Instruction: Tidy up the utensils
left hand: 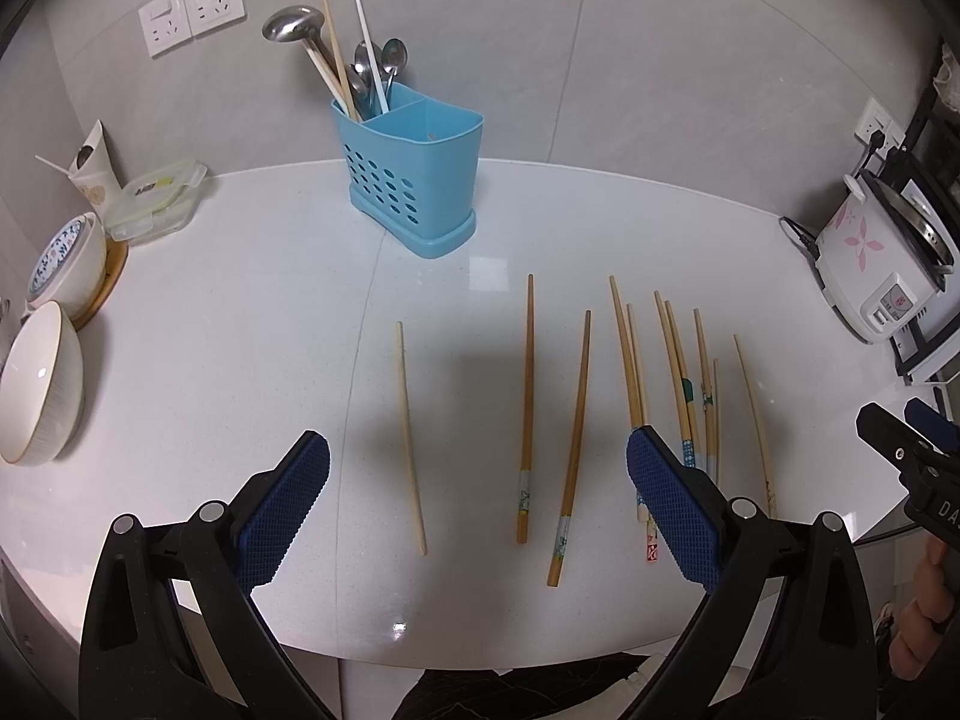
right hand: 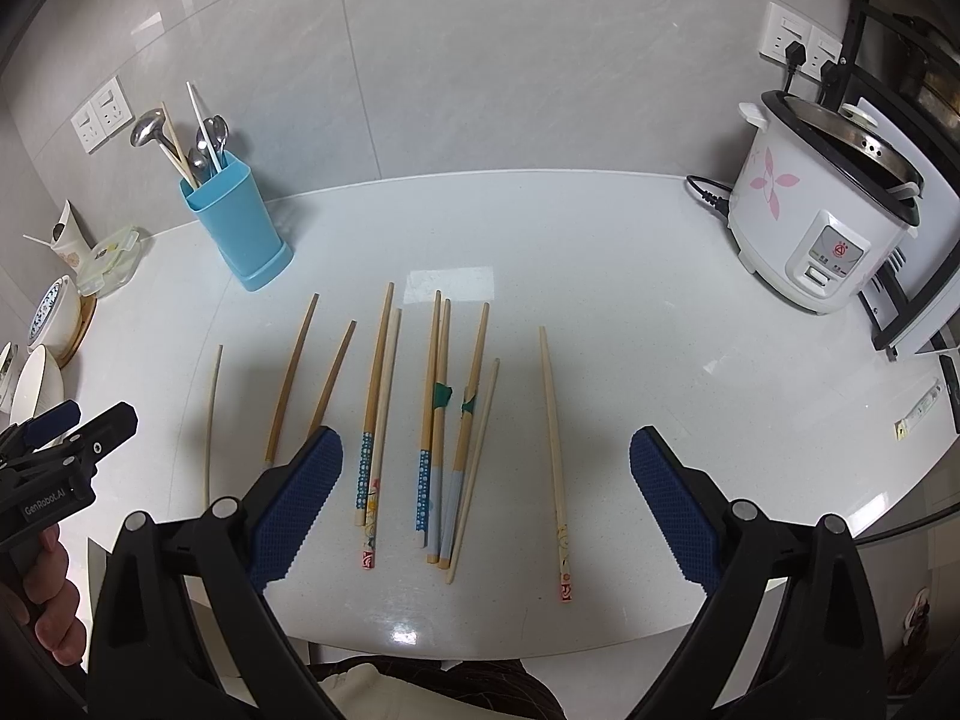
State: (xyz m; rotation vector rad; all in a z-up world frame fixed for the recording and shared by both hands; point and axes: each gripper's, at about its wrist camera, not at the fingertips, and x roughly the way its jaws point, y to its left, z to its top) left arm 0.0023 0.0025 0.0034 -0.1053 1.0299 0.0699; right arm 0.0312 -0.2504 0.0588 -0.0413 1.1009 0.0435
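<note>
Several wooden chopsticks lie loose on the white counter, pointing away from me. In the left wrist view a pale one point(left hand: 410, 438) lies left, two brown ones point(left hand: 526, 408) in the middle, a cluster point(left hand: 684, 384) to the right. In the right wrist view the cluster point(right hand: 438, 420) lies centre and a single pale one point(right hand: 553, 456) to its right. A blue two-compartment utensil holder point(left hand: 414, 180) stands at the back with spoons, a ladle and chopsticks in its left compartment; it also shows in the right wrist view point(right hand: 231, 222). My left gripper point(left hand: 478, 498) and right gripper point(right hand: 486, 504) are both open and empty above the near chopstick ends.
Bowls point(left hand: 42, 384), a lidded food container point(left hand: 157, 198) and a paper cup point(left hand: 93, 165) stand at the left edge. A white rice cooker point(right hand: 822, 210) with its cord stands at the right. A small packet point(right hand: 918, 414) lies far right. The counter's front edge point(left hand: 480, 654) is close.
</note>
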